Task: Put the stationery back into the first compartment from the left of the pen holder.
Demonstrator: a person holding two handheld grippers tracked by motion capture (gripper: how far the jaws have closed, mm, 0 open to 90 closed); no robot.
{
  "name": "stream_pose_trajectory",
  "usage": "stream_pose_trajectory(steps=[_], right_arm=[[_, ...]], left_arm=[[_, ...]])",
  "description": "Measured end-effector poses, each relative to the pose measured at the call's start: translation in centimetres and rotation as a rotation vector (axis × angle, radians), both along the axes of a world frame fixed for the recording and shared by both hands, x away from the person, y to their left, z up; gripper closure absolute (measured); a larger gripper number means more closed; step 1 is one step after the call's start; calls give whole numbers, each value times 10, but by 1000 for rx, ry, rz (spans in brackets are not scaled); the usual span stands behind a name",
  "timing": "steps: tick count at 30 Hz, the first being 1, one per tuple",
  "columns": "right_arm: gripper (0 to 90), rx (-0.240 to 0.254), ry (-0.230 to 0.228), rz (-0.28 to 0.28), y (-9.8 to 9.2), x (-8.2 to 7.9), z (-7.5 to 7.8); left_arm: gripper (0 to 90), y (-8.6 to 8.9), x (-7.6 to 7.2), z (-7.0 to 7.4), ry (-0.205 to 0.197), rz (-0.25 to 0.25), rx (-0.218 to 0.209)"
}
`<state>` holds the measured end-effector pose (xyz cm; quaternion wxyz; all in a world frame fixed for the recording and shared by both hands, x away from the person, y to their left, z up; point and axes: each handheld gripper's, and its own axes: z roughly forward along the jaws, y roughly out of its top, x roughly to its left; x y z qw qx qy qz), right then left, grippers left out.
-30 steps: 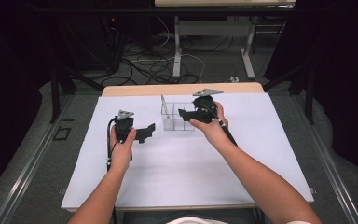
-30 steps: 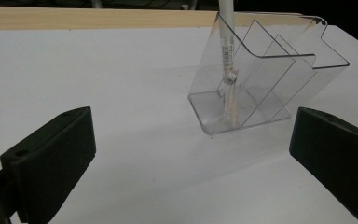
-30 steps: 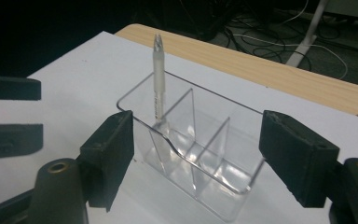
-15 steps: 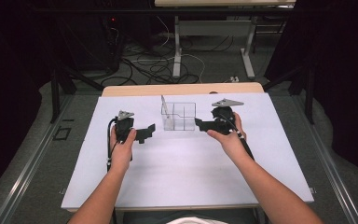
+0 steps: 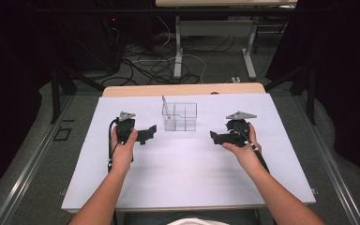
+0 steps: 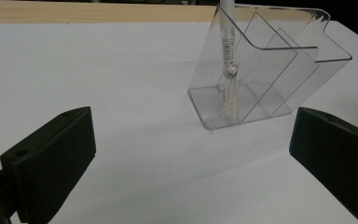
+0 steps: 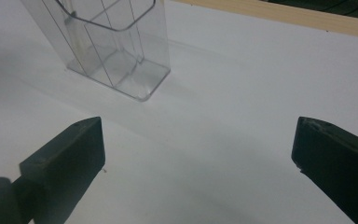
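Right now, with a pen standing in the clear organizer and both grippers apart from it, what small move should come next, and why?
Probably rest the right gripper on the white sheet and pause. Its jaws have just been opening, with nothing between them. The pen stands in the clear organizer, leaning in a corner compartment. The left gripper is open beside it, and no other loose item is in sight.

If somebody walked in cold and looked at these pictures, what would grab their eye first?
Most likely the clear plastic organizer standing near the far middle of the white table, with a single white pen leaning upright in its left end compartment. Next, the two black grippers either side of it: the left gripper and the right gripper, both open with nothing between their jaws, and the right one's jaws have just been opening.
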<state>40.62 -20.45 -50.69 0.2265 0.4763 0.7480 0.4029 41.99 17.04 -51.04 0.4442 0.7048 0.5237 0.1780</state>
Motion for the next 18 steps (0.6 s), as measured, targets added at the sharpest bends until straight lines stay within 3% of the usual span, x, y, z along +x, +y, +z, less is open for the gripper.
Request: stream_pose_trajectory(steps=[11,18], right_arm=[[0,41,-8,-42,-17,-8,-13],[0,19,-13,-64,-27,-9,-17]], left_arm=[[4,1,1,-1,4,3,0],[4,1,2,-1,1,-1,-3]])
